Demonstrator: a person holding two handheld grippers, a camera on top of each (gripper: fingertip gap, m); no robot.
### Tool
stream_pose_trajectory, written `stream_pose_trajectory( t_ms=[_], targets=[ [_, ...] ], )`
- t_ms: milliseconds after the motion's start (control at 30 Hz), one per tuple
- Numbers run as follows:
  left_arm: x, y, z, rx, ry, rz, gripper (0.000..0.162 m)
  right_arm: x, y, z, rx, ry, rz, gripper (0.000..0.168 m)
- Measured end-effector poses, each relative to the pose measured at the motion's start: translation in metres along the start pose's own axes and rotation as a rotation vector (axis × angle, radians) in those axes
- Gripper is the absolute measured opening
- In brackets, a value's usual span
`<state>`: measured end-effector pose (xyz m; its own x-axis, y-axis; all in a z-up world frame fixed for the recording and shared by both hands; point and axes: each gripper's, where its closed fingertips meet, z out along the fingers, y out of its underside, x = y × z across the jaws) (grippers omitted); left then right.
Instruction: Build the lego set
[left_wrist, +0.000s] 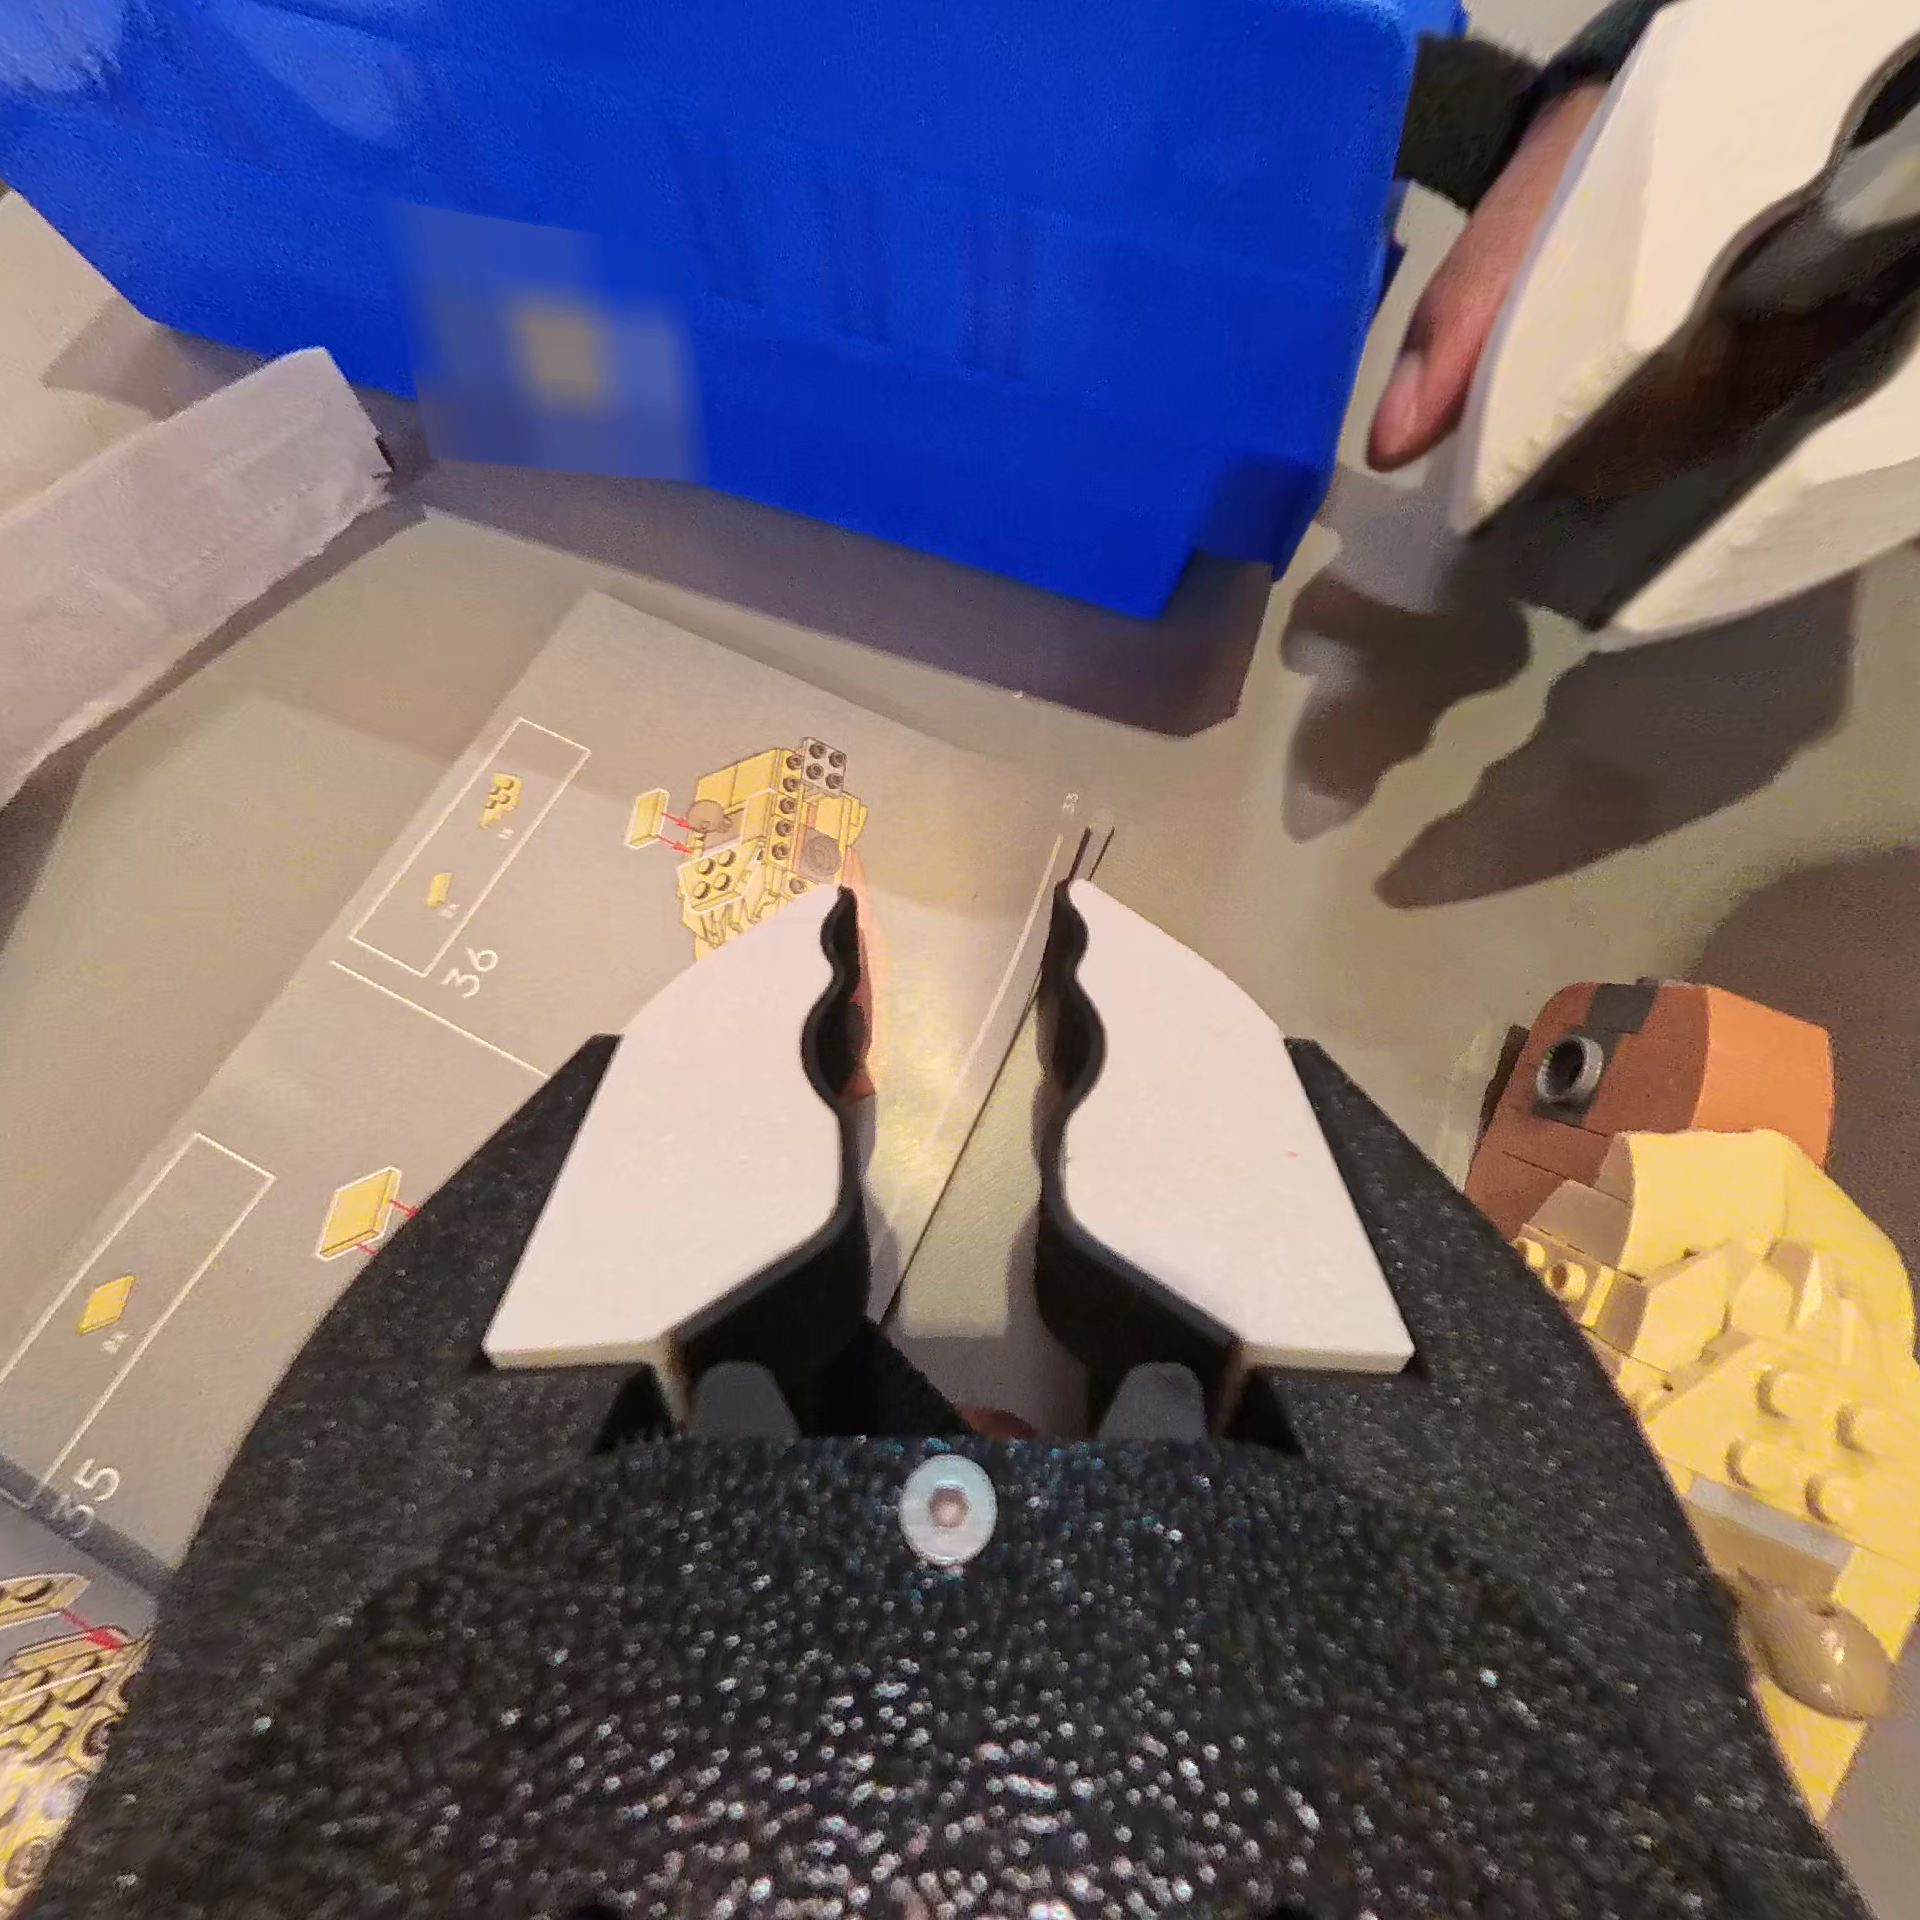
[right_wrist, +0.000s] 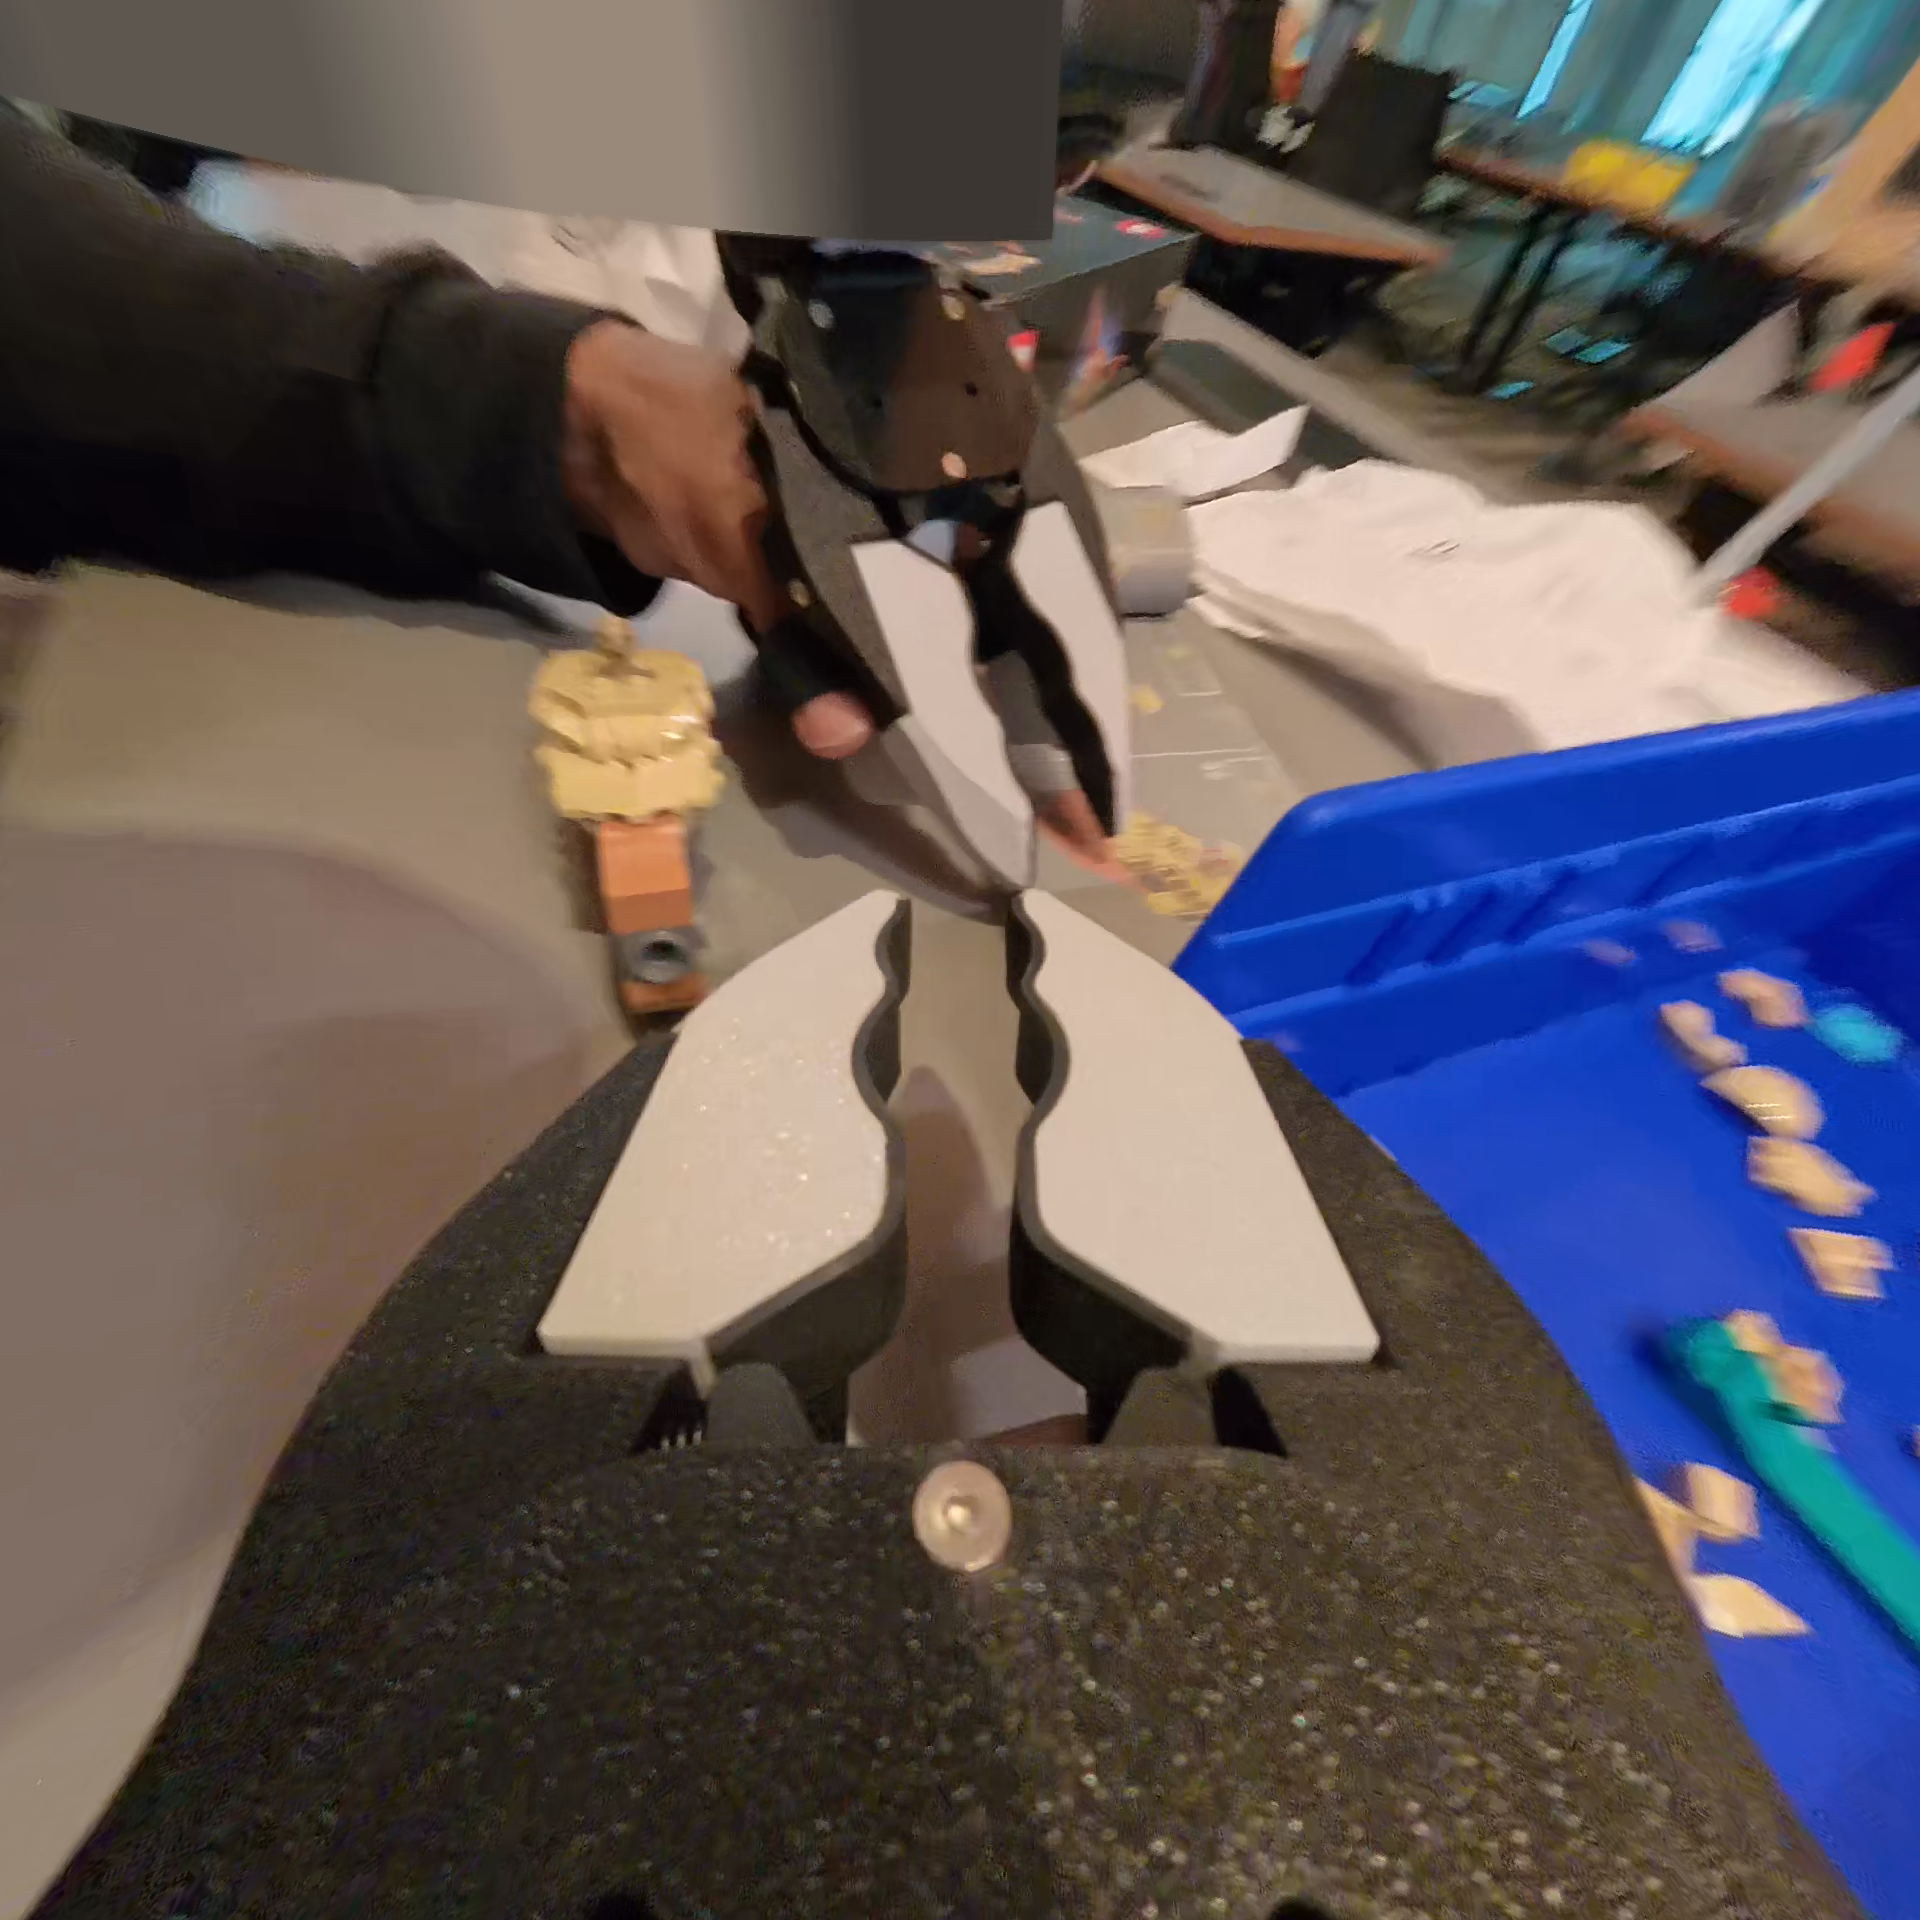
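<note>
Here both jaws gape empty, the lego model (left_wrist: 1704, 1278) lying right of the left gripper (left_wrist: 951, 894).

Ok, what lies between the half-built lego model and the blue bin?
The open instruction booklet on the table, with the left gripper open above it; the left wrist view shows it between the model and the bin.
</note>
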<state>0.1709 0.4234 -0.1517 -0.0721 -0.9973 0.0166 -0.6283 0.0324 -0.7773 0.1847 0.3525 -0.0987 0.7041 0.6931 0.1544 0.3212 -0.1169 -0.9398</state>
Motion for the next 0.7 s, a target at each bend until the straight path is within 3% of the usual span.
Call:
stream_pose_trajectory(
  t_ms=[133, 367, 533, 700],
  targets=[
    [-0.001, -0.002, -0.002, 0.017, 0.009, -0.022, 0.034, 0.004, 0.002, 0.008, -0.022, 0.157, -0.269, 0.015],
    [-0.002, -0.003, -0.003, 0.028, 0.008, -0.029, 0.034, 0.015, -0.002, 0.024, -0.084, 0.322, -0.408, 0.015],
    [-0.001, -0.002, -0.002, 0.023, 0.003, -0.025, 0.034, 0.024, -0.002, 0.024, -0.164, 0.482, -0.672, 0.015],
    [-0.001, -0.002, -0.002, 0.023, 0.003, -0.022, 0.034, 0.022, 0.003, 0.03, -0.268, 0.499, -0.816, 0.015]
  ],
)
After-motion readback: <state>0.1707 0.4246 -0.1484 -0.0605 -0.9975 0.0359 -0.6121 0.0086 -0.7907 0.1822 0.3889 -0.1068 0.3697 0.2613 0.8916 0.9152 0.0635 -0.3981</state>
